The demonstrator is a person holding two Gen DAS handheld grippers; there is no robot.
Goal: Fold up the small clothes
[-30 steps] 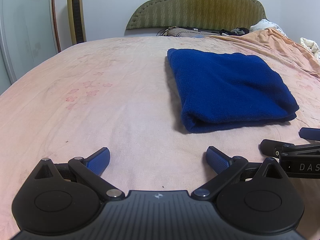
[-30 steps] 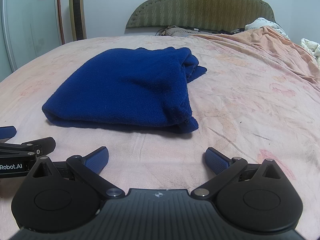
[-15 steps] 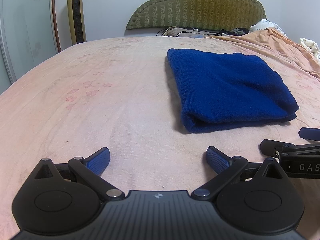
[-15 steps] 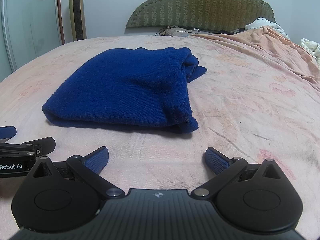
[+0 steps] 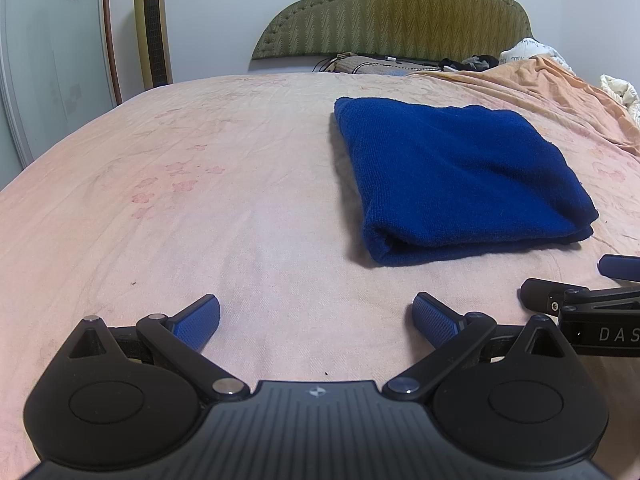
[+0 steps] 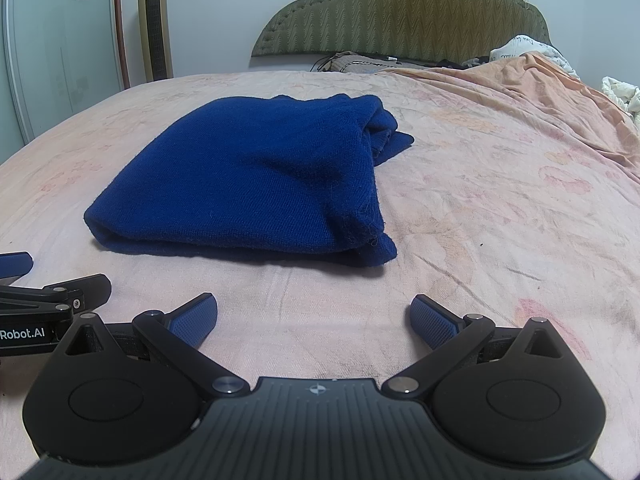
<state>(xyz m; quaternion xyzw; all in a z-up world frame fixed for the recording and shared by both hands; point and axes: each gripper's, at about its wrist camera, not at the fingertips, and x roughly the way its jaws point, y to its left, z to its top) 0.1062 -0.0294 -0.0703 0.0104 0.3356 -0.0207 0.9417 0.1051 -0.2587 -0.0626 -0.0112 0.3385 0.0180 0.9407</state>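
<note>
A dark blue knitted garment (image 5: 452,176) lies folded into a thick rectangle on the pink bed sheet (image 5: 200,200). In the right wrist view the same garment (image 6: 272,184) sits ahead and slightly left, with loose layers bunched at its far right corner. My left gripper (image 5: 316,316) rests low over the sheet, open and empty, with the garment ahead to its right. My right gripper (image 6: 314,314) is also open and empty, a short way in front of the garment's near edge. Each gripper shows at the edge of the other's view.
A green padded headboard (image 5: 396,12) stands at the far end of the bed. An orange blanket (image 6: 520,92) is heaped at the back right, with white bedding (image 6: 620,92) beyond. A gold tower fan (image 5: 152,24) and a wardrobe door (image 5: 44,60) stand at the left.
</note>
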